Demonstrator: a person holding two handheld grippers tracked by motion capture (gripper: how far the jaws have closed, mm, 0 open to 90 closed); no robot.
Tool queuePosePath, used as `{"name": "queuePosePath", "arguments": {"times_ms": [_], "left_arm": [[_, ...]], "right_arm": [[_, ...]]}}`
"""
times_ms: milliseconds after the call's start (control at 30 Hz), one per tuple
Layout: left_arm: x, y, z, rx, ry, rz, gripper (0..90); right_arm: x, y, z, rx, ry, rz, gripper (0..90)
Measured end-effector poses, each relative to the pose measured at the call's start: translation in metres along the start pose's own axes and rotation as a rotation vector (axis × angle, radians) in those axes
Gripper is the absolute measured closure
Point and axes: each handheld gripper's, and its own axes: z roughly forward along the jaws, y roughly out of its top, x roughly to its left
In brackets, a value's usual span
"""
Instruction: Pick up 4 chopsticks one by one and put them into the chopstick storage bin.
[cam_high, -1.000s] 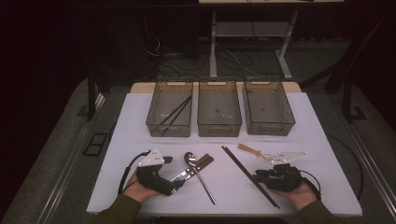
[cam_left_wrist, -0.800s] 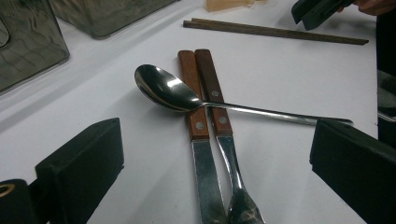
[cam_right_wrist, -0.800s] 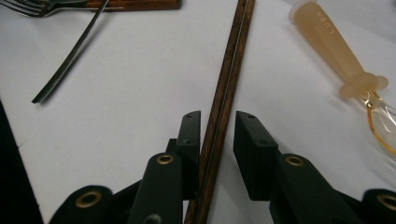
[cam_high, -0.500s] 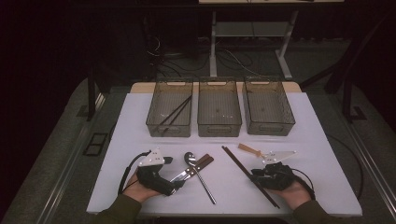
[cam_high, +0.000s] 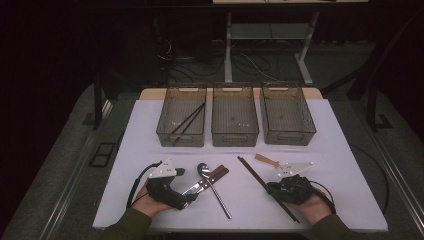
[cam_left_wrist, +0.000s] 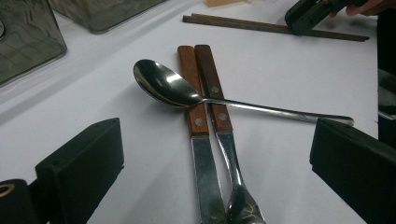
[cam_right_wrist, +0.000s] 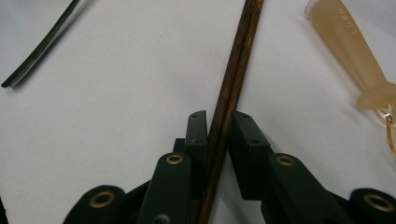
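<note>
We have the right gripper (cam_right_wrist: 218, 126) straddling the pair of dark chopsticks (cam_right_wrist: 233, 79) near the bench's front right corner, its jaws having just been closing, pads nearly or just touching the wood, so we can't tell if the grip is firm. The sticks' long axis runs along the gripper's reach (a diagonal from mid-bench toward the front edge). The left gripper (cam_left_wrist: 219, 163) sits wide open before the spoon (cam_left_wrist: 168, 86), holding nothing, farther off.

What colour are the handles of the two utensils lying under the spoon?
Reddish-brown wood handles with silver rivets, clearest in the left gripper view.
</note>
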Motion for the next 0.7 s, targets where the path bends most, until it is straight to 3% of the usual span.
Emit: {"name": "queuePosePath", "arguments": {"times_ms": [700], "left_arm": [[0.000,0.000,-0.001,-0.007,-0.003,-0.003,1.7]], "right_arm": [[0.011,0.004,0.003,0.019,0.039,-0.096,78.4]]}}
